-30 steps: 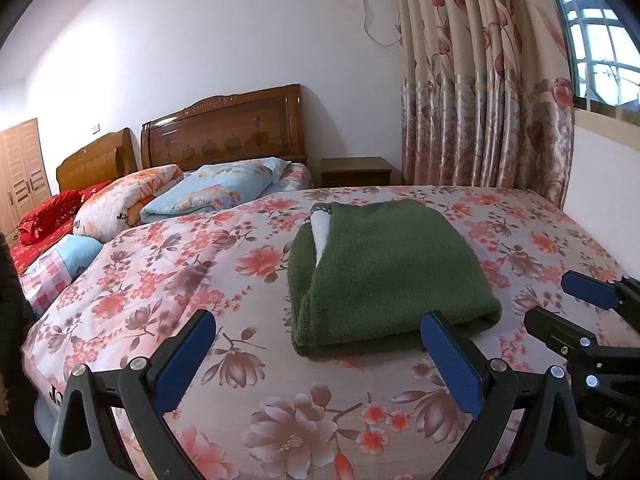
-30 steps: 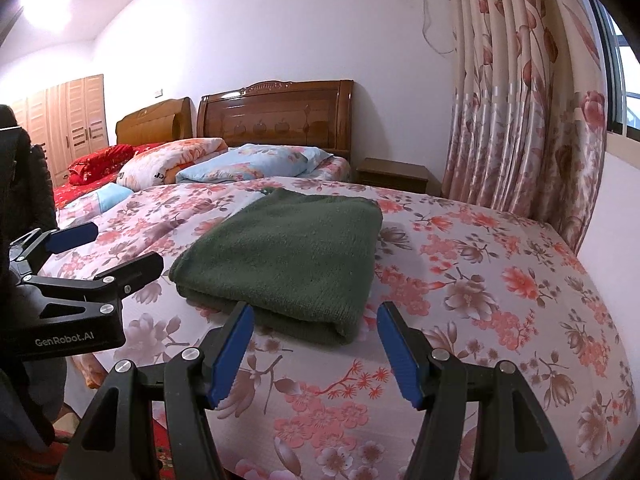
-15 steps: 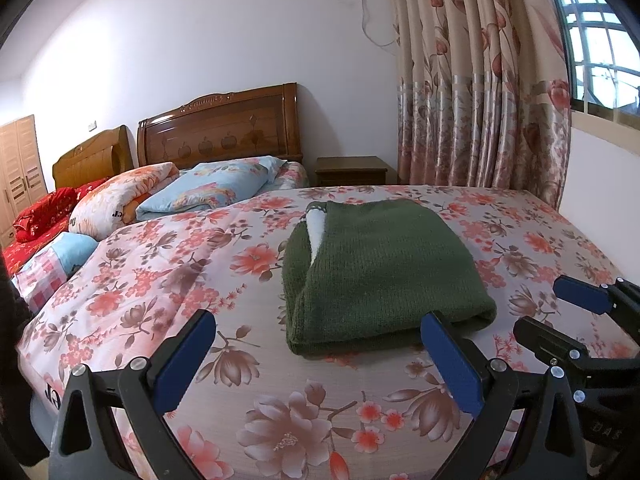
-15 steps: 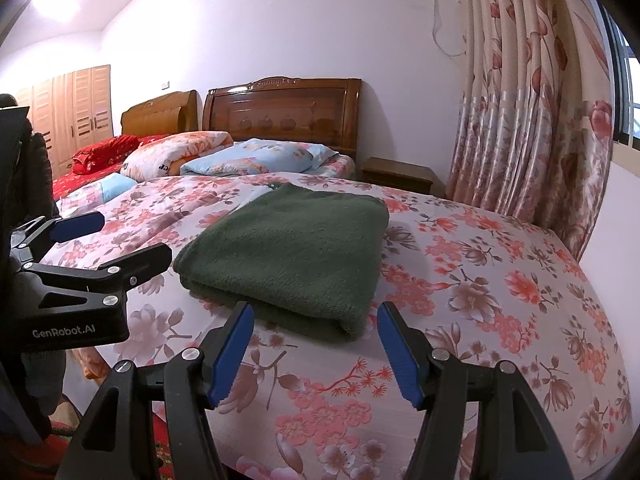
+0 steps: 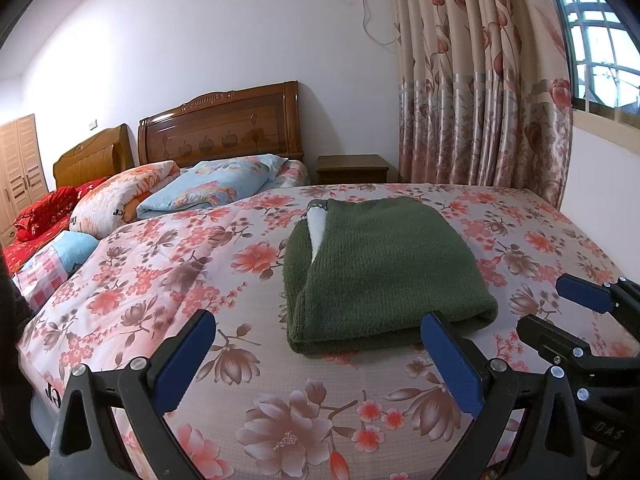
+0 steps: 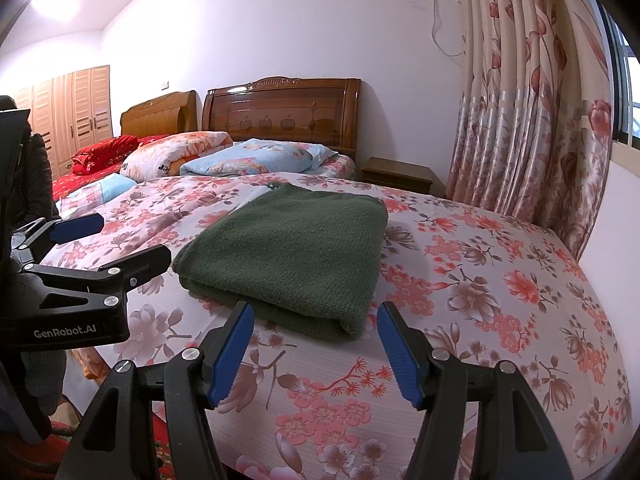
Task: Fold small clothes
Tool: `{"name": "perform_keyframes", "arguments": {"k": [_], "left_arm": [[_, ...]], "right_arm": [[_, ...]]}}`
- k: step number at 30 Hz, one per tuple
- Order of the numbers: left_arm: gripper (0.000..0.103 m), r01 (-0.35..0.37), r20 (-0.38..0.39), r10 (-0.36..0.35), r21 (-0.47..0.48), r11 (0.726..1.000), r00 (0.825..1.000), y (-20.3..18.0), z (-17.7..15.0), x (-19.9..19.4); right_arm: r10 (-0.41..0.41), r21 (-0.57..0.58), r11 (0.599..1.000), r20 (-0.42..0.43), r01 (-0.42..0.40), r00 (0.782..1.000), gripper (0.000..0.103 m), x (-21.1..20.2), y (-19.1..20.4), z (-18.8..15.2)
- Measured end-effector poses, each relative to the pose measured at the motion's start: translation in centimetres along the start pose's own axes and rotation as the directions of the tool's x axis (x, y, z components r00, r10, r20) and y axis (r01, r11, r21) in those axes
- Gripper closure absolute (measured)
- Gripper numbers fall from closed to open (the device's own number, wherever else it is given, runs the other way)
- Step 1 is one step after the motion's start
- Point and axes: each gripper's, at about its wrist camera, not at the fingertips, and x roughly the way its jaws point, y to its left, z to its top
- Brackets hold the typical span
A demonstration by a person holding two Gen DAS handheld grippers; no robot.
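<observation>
A dark green knit garment (image 5: 384,268) lies folded in a neat rectangle on the floral bedspread (image 5: 168,280); a white inner layer shows at its far left edge. It also shows in the right wrist view (image 6: 292,252). My left gripper (image 5: 320,356) is open and empty, held just short of the garment's near edge. My right gripper (image 6: 316,344) is open and empty, also just short of the near folded edge. Each gripper shows in the other's view, the right one (image 5: 576,320) and the left one (image 6: 104,240).
Pillows and a folded quilt (image 5: 128,196) lie at the head of the bed by a wooden headboard (image 5: 224,132). A nightstand (image 5: 352,168) and floral curtains (image 5: 480,92) stand at the far right. A second bed with red bedding (image 6: 104,152) is to the left.
Both grippers have drawn back a little from the folded garment, so it looks slightly farther. The garment has not moved and both jaws stay open.
</observation>
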Motion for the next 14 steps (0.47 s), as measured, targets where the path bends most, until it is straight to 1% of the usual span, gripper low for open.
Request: {"name": "perform_keyframes", "arguments": {"k": [10, 14], "left_arm": [[0.000, 0.002, -0.004, -0.002, 0.004, 1.000, 1.000, 0.01, -0.08, 0.02], [0.000, -0.003, 0.009, 0.003, 0.010, 1.000, 1.000, -0.23, -0.47, -0.16]], "right_arm": [[-0.002, 0.003, 1.000, 0.002, 0.002, 1.000, 0.038, -0.07, -0.03, -0.05], [-0.002, 0.004, 1.000, 0.002, 0.002, 1.000, 0.038, -0.09, -0.01, -0.03]]}}
